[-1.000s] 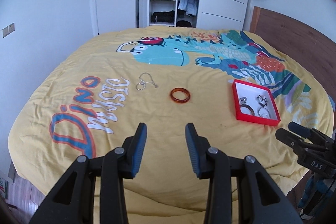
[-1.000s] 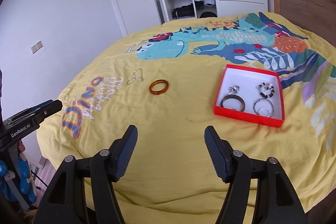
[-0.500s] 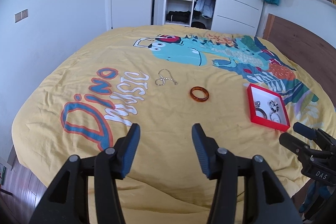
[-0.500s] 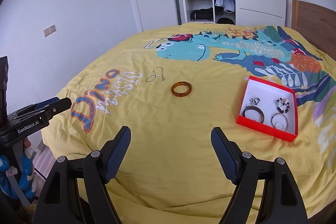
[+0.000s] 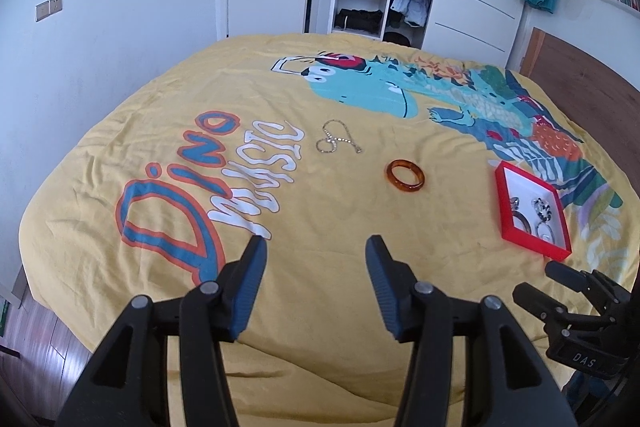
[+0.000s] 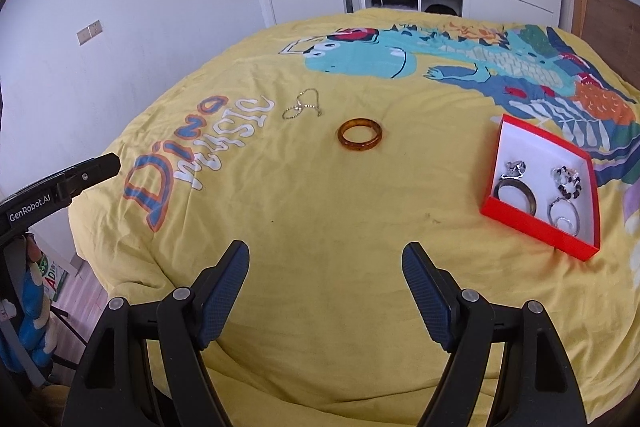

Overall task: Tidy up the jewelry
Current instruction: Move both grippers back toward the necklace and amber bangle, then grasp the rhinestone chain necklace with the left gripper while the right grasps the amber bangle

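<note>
On the yellow bed cover (image 6: 320, 227) lie an amber bangle (image 6: 359, 140) and a thin chain (image 6: 301, 108) (well apart from the red box (image 6: 536, 227)). The left hand-held gripper (image 5: 316, 287) and the right hand-held gripper (image 6: 326, 291) both hover wide apart, holding nothing.

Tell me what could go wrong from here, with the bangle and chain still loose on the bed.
The thin chain lies flat on the soft yellow duvet; an open gripper may pinch fabric with it. The amber bangle could slip from the pads or roll. The red box already holds several pieces near its front, and sits loose, so a nudge might shift it.
</note>
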